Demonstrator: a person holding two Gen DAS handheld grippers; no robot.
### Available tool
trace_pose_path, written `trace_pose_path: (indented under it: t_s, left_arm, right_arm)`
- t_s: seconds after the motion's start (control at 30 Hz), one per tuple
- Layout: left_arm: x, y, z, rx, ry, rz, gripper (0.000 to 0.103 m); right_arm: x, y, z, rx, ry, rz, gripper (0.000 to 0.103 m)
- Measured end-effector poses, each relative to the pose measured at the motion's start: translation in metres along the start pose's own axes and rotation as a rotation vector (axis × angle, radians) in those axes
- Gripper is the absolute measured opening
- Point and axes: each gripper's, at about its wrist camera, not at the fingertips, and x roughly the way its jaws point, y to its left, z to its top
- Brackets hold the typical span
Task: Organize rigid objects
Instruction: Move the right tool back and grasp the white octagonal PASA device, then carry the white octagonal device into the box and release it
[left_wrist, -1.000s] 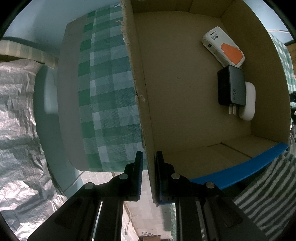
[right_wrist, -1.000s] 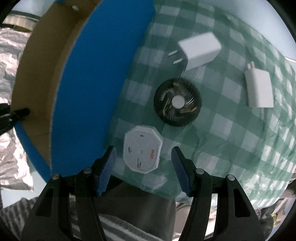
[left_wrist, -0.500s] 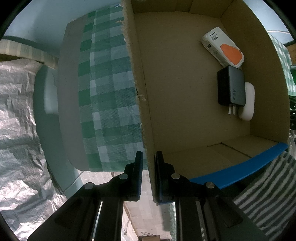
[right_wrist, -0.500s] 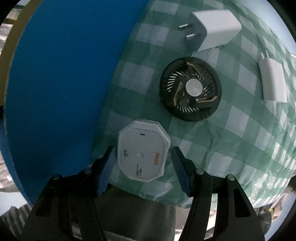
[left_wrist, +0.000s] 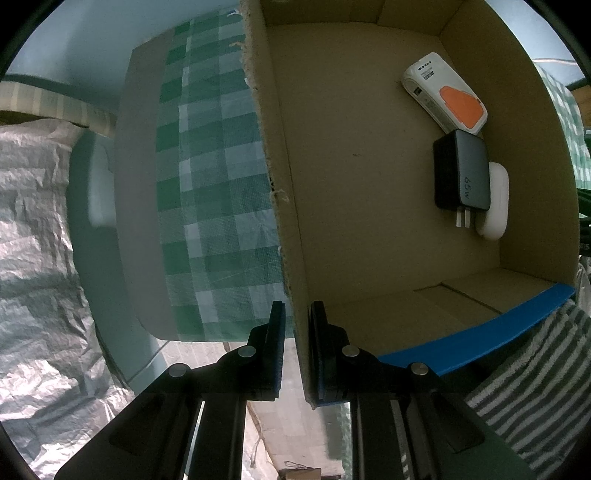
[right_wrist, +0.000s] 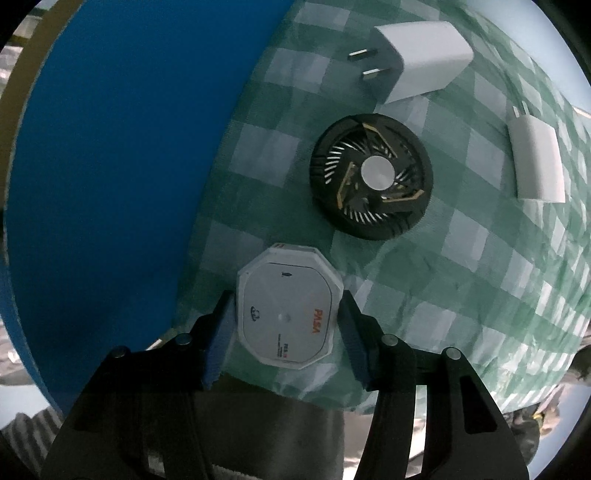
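The black charger (left_wrist: 463, 170) hides part of the white oval case (left_wrist: 495, 206).

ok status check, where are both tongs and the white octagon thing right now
Left tongs shut on cardboard box wall. Right tongs closing around white octagonal device on checked cloth. Black fan beyond, clear of the grasp.

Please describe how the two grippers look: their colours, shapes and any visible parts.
Both the left gripper and the right gripper have black angular frames with round silver screws. Each has two flat fingers with blue pads. No cables, markings or sleeves are visible on them.
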Motion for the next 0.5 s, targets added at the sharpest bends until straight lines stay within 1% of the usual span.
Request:
trace_pose_path:
  t_s: [0.3,0.37,0.5]
  left_arm:
    - [0.000,0.000,0.000,0.001,-0.001,0.002,0.015]
    - [0.000,0.000,0.000,0.001,-0.001,0.002,0.015]
    - [0.000,0.000,0.000,0.000,-0.001,0.001,0.015]
  right_arm:
    - [-0.023,-0.020,-0.007,-0.005,-0.037,0.009,0.055]
    - [-0.034,-0.025,-0.005,-0.009,-0.047,0.009,0.055]
    - [-0.053,-0.021,-0.002,-0.029,-0.072,0.001,0.055]
